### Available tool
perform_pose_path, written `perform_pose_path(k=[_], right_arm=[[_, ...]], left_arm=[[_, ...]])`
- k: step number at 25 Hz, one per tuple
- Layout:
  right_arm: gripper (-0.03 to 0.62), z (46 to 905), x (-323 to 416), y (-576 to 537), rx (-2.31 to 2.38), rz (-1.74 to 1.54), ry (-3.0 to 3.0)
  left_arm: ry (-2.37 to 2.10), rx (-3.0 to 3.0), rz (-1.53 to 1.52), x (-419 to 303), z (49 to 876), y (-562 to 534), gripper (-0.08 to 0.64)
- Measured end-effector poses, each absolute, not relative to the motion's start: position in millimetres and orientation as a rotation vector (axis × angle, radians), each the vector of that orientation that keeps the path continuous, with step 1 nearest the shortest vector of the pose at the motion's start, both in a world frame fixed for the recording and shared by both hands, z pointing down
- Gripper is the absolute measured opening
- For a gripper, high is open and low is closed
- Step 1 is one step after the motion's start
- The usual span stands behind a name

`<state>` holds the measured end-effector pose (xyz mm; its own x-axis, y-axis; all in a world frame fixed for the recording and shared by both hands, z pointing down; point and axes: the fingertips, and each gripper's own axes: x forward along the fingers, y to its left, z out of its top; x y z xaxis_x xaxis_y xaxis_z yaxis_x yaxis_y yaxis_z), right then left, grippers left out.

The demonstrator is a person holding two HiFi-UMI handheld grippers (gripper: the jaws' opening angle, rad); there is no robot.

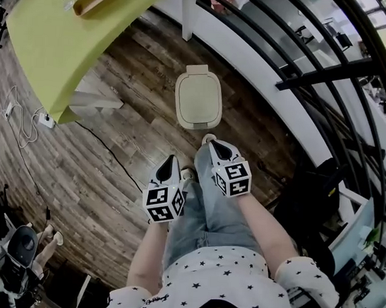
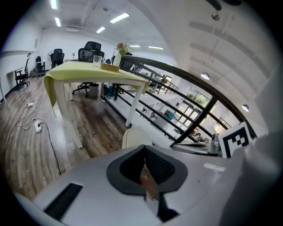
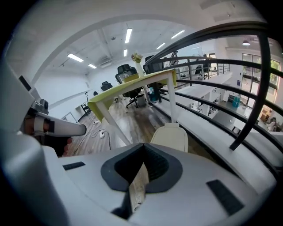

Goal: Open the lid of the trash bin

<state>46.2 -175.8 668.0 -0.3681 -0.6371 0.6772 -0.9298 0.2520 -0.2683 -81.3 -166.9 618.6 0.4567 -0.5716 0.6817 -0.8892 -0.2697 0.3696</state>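
Now: two grippers are held out side by side in front of the person, both pointing at the bin.
Left gripper (image 1: 172, 161): its jaws are pressed together at the tip. Nothing sits between them, and it touches nothing.
Left gripper, own view (image 2: 145, 150): the two dark pads meet in a point. Only a thin slit shows between them.
Right gripper (image 1: 212, 143): its jaws are also together, with nothing in them. From the head view its tip looks nearer to the bin than the left one.
Right gripper, own view (image 3: 142, 149): the pads close to a point, with the bin past them, not touching.
Trash bin (image 1: 198, 101): a cream bin standing on the floor, ahead of both grippers and apart from them. It also shows past the jaws in the left gripper view (image 2: 135, 137) and the right gripper view (image 3: 170, 137).
Lid (image 1: 199, 98): down flat on top of the bin.
Wooden floor (image 1: 130, 148): dark brown boards under the bin.
White ledge (image 1: 271, 83): runs just beside the bin.
Black railing (image 1: 322, 72): curved bars above the ledge.
Yellow-green table (image 1: 64, 44): stands near the bin on the other side, on white legs.
Cable (image 1: 111, 150): a thin black line across the floor by the table.
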Motion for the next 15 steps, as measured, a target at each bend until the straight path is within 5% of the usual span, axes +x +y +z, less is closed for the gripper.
perform_pose_path(k=[15], right_arm=[[-0.006,798,55,-193,1.388,0.996,-1.948]], left_arm=[[-1.209,1.914,0.579,-70,682,-189,0.014]])
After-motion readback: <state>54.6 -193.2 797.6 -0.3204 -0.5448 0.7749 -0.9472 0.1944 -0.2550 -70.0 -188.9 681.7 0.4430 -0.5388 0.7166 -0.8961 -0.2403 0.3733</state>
